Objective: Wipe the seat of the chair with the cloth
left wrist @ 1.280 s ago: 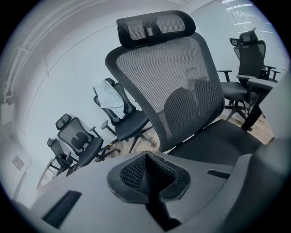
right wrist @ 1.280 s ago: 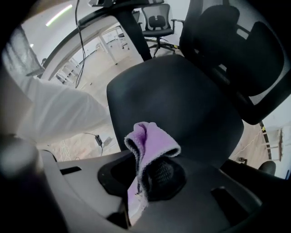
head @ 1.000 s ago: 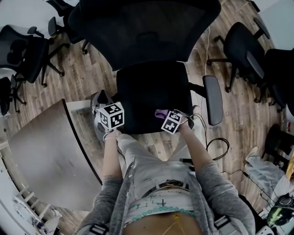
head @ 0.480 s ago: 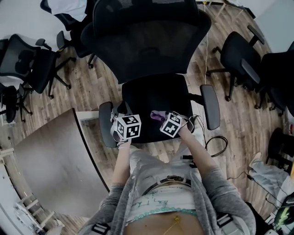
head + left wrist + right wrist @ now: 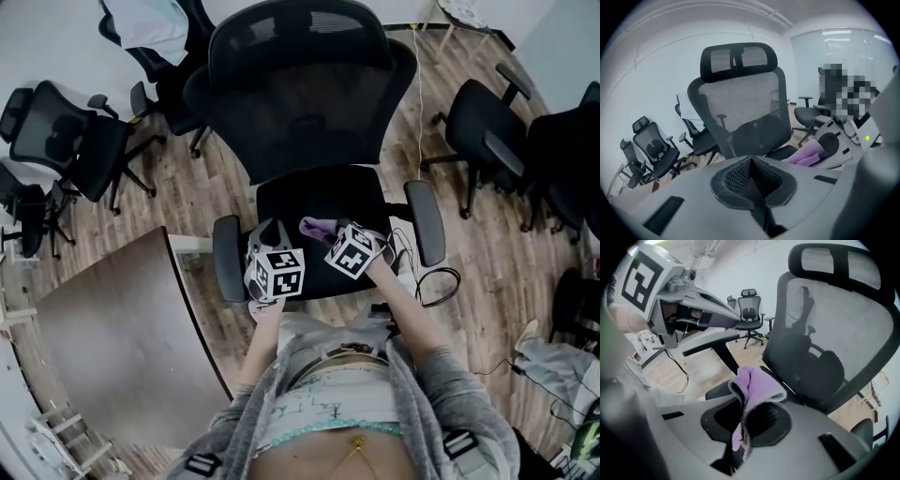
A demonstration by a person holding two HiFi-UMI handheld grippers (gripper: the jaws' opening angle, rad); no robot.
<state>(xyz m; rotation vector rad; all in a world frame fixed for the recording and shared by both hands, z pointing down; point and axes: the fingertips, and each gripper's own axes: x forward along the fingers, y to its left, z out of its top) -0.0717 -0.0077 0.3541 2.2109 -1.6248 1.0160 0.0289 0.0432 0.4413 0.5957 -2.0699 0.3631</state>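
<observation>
Above the seat's middle, the right gripper, reaching in from 5 o'clock, is clenching the cloth. At 8 o'clock the left gripper is hovering, jaws pressed together, holding nothing.

A floor of pale wooden planks was seen to carry everything. A black mesh-backed chair was stood on it at the centre, its seat turned toward the person. Further office chairs were ranged on the planks at the left, one draped with a white garment, and more were placed at the right. A grey table was set at the lower left, just beside the chair's armrest. Dark cables were looped on the floor to the right. At the seat's front edge a purple cloth was pinched in the right gripper; contact with the seat could not be confirmed.
</observation>
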